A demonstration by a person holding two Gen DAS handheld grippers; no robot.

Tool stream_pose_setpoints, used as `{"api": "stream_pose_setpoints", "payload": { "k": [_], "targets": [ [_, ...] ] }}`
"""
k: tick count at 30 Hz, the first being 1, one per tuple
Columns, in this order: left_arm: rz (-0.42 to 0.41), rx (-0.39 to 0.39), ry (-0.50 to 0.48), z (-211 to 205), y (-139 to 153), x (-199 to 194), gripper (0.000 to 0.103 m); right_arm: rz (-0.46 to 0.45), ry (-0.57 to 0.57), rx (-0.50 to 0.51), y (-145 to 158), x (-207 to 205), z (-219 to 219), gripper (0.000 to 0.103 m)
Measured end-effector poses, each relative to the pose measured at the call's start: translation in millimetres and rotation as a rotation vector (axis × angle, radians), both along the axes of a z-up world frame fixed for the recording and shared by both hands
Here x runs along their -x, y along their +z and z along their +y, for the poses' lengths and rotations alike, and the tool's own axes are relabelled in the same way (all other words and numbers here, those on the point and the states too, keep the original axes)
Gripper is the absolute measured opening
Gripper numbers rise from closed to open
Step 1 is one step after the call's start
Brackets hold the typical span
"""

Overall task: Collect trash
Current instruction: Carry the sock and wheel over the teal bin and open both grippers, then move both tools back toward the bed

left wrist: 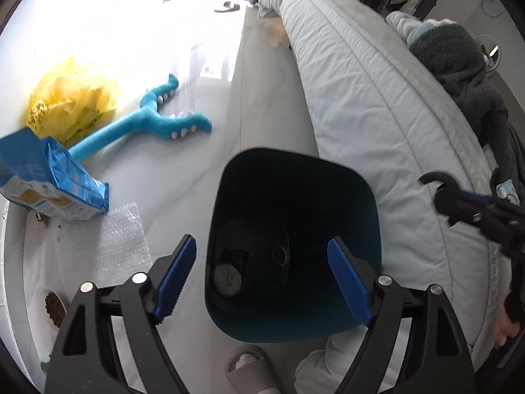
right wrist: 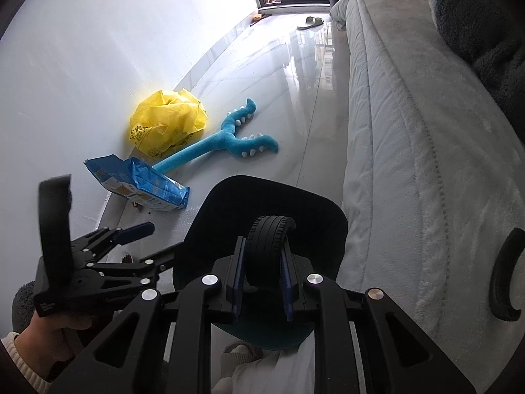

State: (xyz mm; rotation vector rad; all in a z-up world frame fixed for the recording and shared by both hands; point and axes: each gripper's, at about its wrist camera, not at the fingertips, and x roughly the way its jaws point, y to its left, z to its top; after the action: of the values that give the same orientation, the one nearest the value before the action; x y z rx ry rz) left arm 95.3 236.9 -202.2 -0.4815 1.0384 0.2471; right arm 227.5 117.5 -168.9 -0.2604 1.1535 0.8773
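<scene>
A dark teal trash bin [left wrist: 285, 156] stands on the floor beside the bed. In it lie a crumpled grey wad [left wrist: 227, 279] and dark items I cannot make out. My left gripper [left wrist: 262, 280] hangs over the bin's mouth, open, with nothing between its blue pads [left wrist: 177, 279]. My right gripper [right wrist: 262, 282] is shut on a small black toy tyre [right wrist: 270, 243] above the bin [right wrist: 210, 226]. In the left wrist view the right gripper [left wrist: 449, 200] comes in from the right, over the bed's edge. A hand holds the left gripper [right wrist: 152, 243] at the bin's left side.
A grey quilted bed [left wrist: 361, 98] runs along the right. By the wall on the floor lie a yellow plastic bag [left wrist: 72, 98], a blue plush toy [left wrist: 147, 121], a blue package [left wrist: 49, 180] and bubble wrap [left wrist: 121, 239]. A slippered foot [left wrist: 246, 364] stands near the bin.
</scene>
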Motion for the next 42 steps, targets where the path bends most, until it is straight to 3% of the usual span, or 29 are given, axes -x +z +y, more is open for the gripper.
{"api": "stream_pose_setpoints", "payload": {
  "k": [7, 15, 17, 20, 29, 32, 34, 42],
  "targets": [
    [-0.093, -0.088, 0.004, 6, 34, 10, 0.085, 0.043, 0.007, 0.019, -17, 3, 14, 0.02],
    [-0.198, -0.177, 0.015, 16, 71, 25, 0.08, 0.08, 0.022, 0.054, -42, 6, 29, 0.02],
    [-0.214, -0.196, 0.019, 19, 77, 28, 0.075, 0.092, 0.027, 0.06, -50, 8, 35, 0.02],
    [-0.225, -0.206, 0.023, 22, 83, 31, 0.071, 0.105, 0.033, 0.069, -57, 10, 41, 0.02],
    [-0.271, -0.236, 0.008, 21, 97, 37, 0.071, 0.118, 0.071, 0.082, -66, 20, 57, 0.02],
    [-0.288, -0.228, 0.025, 25, 101, 40, 0.071, 0.121, 0.078, 0.089, -67, 21, 57, 0.028],
    [-0.301, -0.232, 0.03, 26, 106, 43, 0.071, 0.12, 0.072, 0.088, -66, 20, 55, 0.043],
    [-0.357, -0.266, 0.005, 12, 126, 44, 0.071, 0.09, 0.051, 0.057, -44, 19, 41, 0.05]
  ]
}}
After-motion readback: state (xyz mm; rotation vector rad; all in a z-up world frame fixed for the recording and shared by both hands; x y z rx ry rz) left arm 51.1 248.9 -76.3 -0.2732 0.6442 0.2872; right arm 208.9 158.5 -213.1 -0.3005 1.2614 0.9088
